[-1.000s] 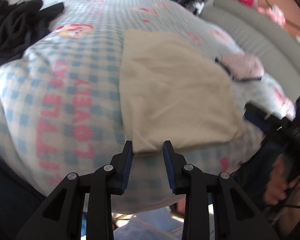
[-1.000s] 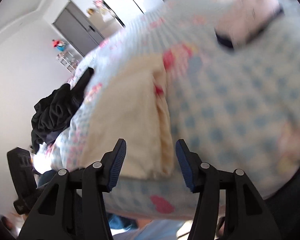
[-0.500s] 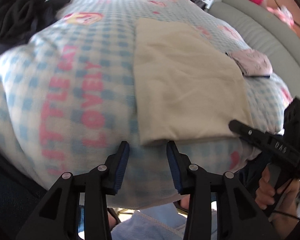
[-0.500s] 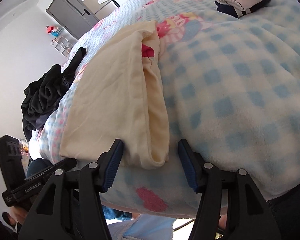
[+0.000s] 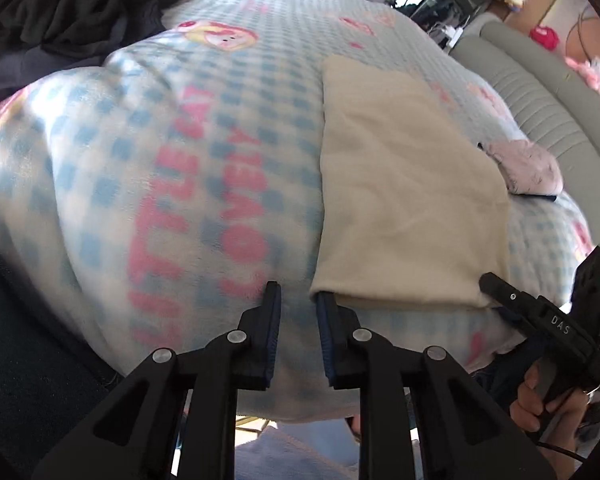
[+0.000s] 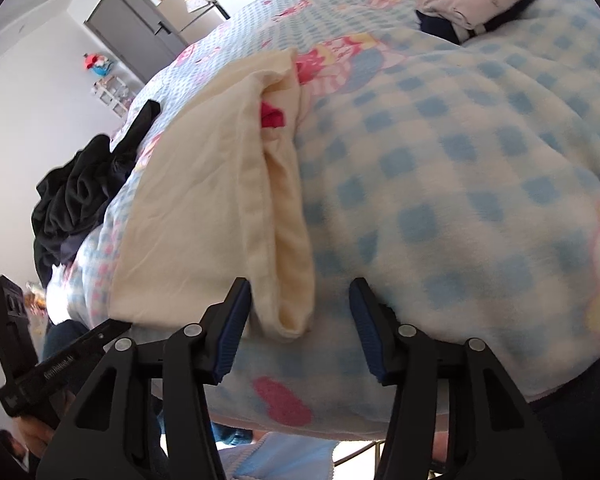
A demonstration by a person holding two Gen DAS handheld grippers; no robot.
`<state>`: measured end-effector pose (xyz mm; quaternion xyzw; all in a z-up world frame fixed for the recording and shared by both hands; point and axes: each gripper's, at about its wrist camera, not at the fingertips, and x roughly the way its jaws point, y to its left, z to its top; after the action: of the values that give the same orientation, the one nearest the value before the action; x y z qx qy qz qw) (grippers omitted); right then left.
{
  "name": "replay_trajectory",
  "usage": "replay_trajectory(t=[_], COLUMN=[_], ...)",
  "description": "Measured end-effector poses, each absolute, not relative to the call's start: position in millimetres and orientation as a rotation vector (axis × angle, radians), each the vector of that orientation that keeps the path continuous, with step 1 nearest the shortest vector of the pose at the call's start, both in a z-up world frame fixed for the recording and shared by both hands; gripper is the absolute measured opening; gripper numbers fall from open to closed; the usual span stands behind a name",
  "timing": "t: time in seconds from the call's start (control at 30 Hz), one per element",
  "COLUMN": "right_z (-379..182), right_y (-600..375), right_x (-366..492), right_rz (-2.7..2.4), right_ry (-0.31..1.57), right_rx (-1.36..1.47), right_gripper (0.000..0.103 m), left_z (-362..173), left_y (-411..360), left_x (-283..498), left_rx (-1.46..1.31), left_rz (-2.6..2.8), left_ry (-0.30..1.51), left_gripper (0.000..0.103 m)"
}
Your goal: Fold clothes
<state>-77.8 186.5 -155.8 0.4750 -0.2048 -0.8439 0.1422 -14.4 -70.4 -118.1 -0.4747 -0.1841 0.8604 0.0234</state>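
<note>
Cloth (image 5: 404,200) flat on blanket (image 5: 148,168); left gripper (image 5: 296,300), right gripper (image 6: 300,304) agape, empty, at near corners. Likely next: pinching both, folding far.

One cream folded garment (image 5: 404,200) on one blue-checked blanket (image 5: 140,160). One dark clothes heap (image 5: 72,4), far corner. One small pink folded item (image 5: 528,168). Two black grippers: left (image 5: 296,300), right (image 6: 300,300). One grey cabinet (image 6: 136,32).
</note>
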Motion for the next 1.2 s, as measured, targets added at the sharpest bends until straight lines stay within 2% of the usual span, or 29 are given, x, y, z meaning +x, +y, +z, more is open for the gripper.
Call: replay_trajectory(t=[0.13,0.3,0.37,0.5,0.63,0.7,0.83,0.87,0.93,1.03,1.1,1.17,1.2], right_z=[-149.5,-146.0,-148.8,-148.8,-149.6,-147.3,-141.9,-143.1,-146.2,-152.8,-157.5,-159.7,-160.4], right_y=[194.7,201.7,198.7,194.8,197.2,196.9,199.2,197.1,189.5,180.0,182.9,187.4,189.9], right_x=[-74.1,-74.4,-76.8,-78.5,-77.8,-76.3,-72.5,-73.3,-74.5,-77.5,-79.3,-81.8,-83.2], right_rz=[-2.446,-2.466,-2.474,-2.491,-2.508,-2.525,-2.454,-2.38,-2.283,-2.282,-2.274,-2.274,-2.274], right_ry=[-0.633,-0.661,-0.636,-0.571,-0.556,-0.534,-0.591,-0.625,-0.655,-0.579,-0.612,-0.665,-0.694], right_rx=[1.328,1.304,1.329,1.342,1.355,1.36,1.331,1.325,1.326,1.373,1.389,1.389,1.386], right_gripper=[0.053,0.054,0.054,0.053,0.053,0.053,0.054,0.053,0.054,0.056,0.056,0.054,0.05], left_z=[-92.9,-78.3,-94.3,-123.8,-122.4,-119.7,-103.8,-105.2,-107.8,-111.8,-114.4,-117.1,-118.0], left_y=[-75.3,-77.6,-62.9,-56.9,-47.3,-49.8,-67.6,-66.5,-64.4,-61.3,-59.1,-57.0,-56.0], left_x=[4.1,0.8,-18.2,-27.6,-19.2,-15.1,-13.5,-17.6,-25.7,-37.9,-46.0,-54.1,-57.7], left_rx=[-1.262,-1.18,-1.312,-1.526,-1.579,-1.583,-1.372,-1.379,-1.393,-1.414,-1.428,-1.442,-1.448], left_rz=[2.672,2.709,2.695,2.613,2.652,2.657,2.539,2.534,2.524,2.508,2.497,2.487,2.482], left_ry=[-0.631,-0.577,-0.503,-0.472,-0.387,-0.405,-0.679,-0.67,-0.652,-0.625,-0.607,-0.589,-0.58], left_gripper=[0.022,0.025,0.025,0.026,0.027,0.027,0.026,0.029,0.04,0.041,0.042,0.041,0.03])
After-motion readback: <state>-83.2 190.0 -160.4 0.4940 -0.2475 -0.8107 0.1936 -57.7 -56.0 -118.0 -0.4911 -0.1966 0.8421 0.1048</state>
